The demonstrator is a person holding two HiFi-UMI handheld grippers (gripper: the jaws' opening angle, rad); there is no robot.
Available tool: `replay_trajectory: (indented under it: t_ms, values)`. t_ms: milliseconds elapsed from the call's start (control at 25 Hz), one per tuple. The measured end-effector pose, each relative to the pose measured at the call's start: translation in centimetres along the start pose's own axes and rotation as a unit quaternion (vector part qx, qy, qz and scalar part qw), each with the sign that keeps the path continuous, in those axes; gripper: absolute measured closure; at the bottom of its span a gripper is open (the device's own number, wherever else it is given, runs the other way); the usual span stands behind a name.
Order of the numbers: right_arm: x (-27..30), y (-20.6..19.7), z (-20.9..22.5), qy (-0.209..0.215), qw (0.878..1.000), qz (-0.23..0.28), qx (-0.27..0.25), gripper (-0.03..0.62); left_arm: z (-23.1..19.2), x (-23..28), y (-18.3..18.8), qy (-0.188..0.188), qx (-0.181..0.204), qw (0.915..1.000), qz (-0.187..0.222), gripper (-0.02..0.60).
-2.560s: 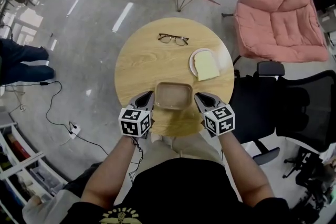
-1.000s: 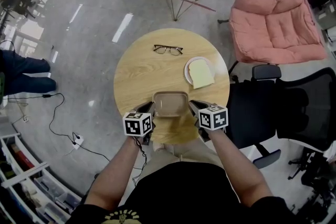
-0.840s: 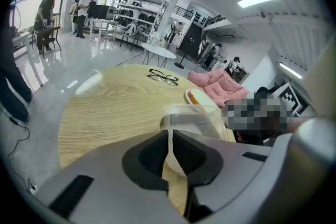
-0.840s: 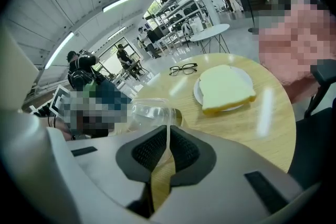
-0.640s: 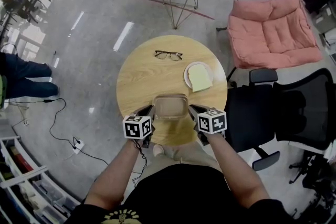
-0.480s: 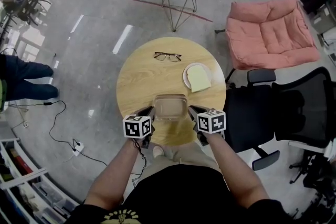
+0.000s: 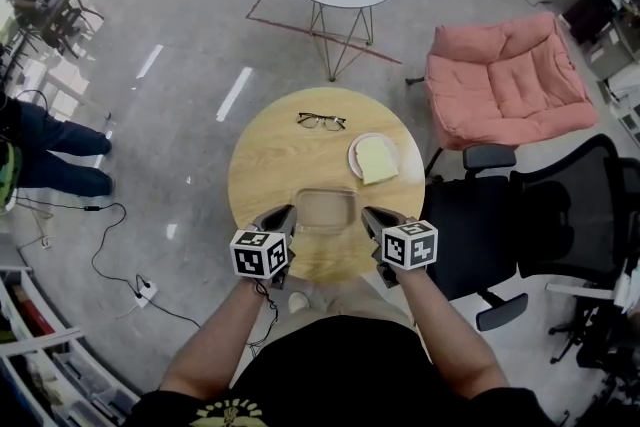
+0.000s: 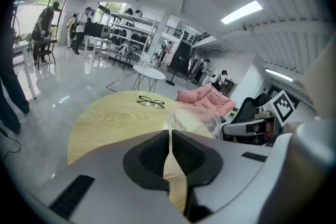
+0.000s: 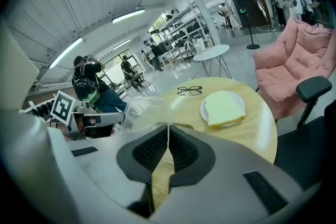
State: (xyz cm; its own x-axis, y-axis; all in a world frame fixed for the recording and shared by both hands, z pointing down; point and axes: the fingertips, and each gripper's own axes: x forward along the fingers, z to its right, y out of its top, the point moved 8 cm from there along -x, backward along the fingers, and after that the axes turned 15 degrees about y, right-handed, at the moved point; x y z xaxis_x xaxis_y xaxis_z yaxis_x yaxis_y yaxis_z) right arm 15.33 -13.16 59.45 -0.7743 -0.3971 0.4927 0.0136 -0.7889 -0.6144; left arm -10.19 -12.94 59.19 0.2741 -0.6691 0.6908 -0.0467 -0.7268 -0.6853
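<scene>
At the near edge of the round tabletop [image 7: 280, 165], which is pale wood with a fine straight grain, a container [image 7: 325, 211] sits between my two tools. It is a shallow rectangular tub with rounded corners and a thin rolled rim. The plastic is clear to milky, smooth and slightly glossy, and nothing shows inside it. I cannot tell whether its base touches the wood.

Left tool [image 8: 169, 130]: the jaws are closed to a thin slit, with the container's left rim pinched between the dark ribbed pads.

Right tool [image 9: 168, 127]: the jaws are set the same way, nipped onto the container's right rim. Each tool has a smooth grey moulded body and carries a cube printed with black-and-white squares.

At the tabletop's far side lie thin dark-framed spectacles [image 7: 321, 121], folded open. Toward the tabletop's right edge stands a small white round plate [image 7: 353, 155] holding one pale yellow, soft-looking slice of bread [image 7: 378, 160].

Right of the tabletop are a black mesh-backed office chair [image 7: 560, 215] and, beyond it, a padded pink armchair [image 7: 505, 80].
</scene>
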Motion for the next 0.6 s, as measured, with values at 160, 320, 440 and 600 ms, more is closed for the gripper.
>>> replay_trajectory:
  t_ms: [160, 320, 440, 600]
  values:
    - [-1.8, 1.3, -2.7, -0.002, 0.999, 0.014, -0.049, 0.576, 0.4, -2.6, 1.7, -0.009, 0.013, 0.9991, 0.04, 0.551]
    - [-3.3, 2.4, -5.2, 0.005, 0.996, 0.032, -0.079, 0.58, 1.0, -5.4, 3.3, -0.013, 0.039, 0.9962, 0.077, 0.551]
    - [-3.8, 3.0, -7.1, 0.019, 0.994, 0.041, -0.1, 0.58, 2.4, -7.2, 4.1, -0.028, 0.069, 0.9922, 0.1, 0.551]
    - [-2.8, 2.4, -8.0, 0.02, 0.991, 0.03, -0.126, 0.58, 2.6, -7.0, 3.4, -0.012, 0.076, 0.9911, 0.108, 0.552]
